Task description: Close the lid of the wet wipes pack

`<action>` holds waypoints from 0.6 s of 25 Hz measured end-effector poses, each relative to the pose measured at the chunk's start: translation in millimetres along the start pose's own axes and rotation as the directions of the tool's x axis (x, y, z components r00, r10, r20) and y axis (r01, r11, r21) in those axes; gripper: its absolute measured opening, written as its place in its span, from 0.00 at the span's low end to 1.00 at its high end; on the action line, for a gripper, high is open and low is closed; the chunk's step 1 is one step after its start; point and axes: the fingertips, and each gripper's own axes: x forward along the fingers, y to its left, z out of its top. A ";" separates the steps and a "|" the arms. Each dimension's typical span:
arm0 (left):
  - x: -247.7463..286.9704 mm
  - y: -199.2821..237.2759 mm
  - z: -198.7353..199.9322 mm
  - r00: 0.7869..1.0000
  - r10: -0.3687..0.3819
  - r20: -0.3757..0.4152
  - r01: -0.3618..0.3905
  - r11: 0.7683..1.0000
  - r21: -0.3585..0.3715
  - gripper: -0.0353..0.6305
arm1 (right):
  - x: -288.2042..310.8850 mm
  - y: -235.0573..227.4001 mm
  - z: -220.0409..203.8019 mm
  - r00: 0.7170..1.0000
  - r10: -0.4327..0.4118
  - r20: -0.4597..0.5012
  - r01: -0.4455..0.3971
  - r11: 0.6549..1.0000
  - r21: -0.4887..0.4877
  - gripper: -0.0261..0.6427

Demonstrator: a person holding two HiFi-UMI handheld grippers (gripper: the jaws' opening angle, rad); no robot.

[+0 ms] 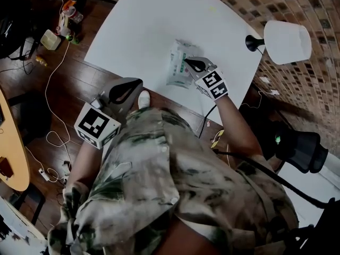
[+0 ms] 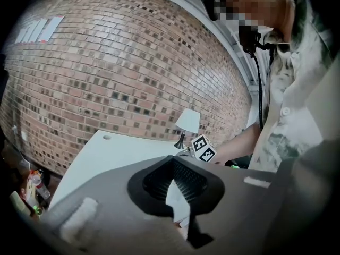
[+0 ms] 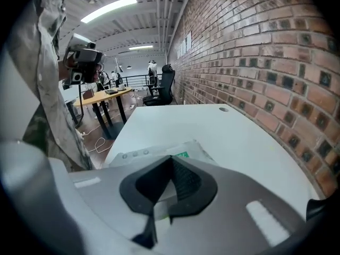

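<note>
White table carries wipes pack and lamp.

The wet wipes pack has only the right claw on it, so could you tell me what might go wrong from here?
1. Only the right claw bears on the wet wipes pack. A push could slide it across the table rather than shut the lid.
2. The left claw is off the table, apparently shut on a white wipe, so it can't steady the pack.
3. The lamp stands near the right arm and could be knocked.
</note>
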 end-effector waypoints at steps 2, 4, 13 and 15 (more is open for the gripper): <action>0.1 -0.8 -2.0 1.000 0.001 0.001 -0.001 1.000 -0.010 0.05 | 2.0 1.1 -1.7 1.000 -0.004 -0.027 0.003 1.000 -0.023 0.04; -0.3 -1.1 -3.4 1.000 0.005 -0.005 -0.005 1.000 -0.022 0.05 | 3.4 1.4 -2.6 0.999 0.001 -0.042 -0.002 1.000 -0.023 0.04; -5.3 -11.7 0.9 1.000 0.021 0.012 -0.021 1.000 0.012 0.05 | -1.2 -4.8 -1.2 0.998 -0.038 -0.045 0.039 0.999 0.030 0.04; -9.7 -19.3 1.9 0.999 0.029 0.013 -0.030 0.999 0.031 0.05 | -10.1 -3.5 2.0 0.998 -0.053 -0.025 0.054 0.998 0.036 0.04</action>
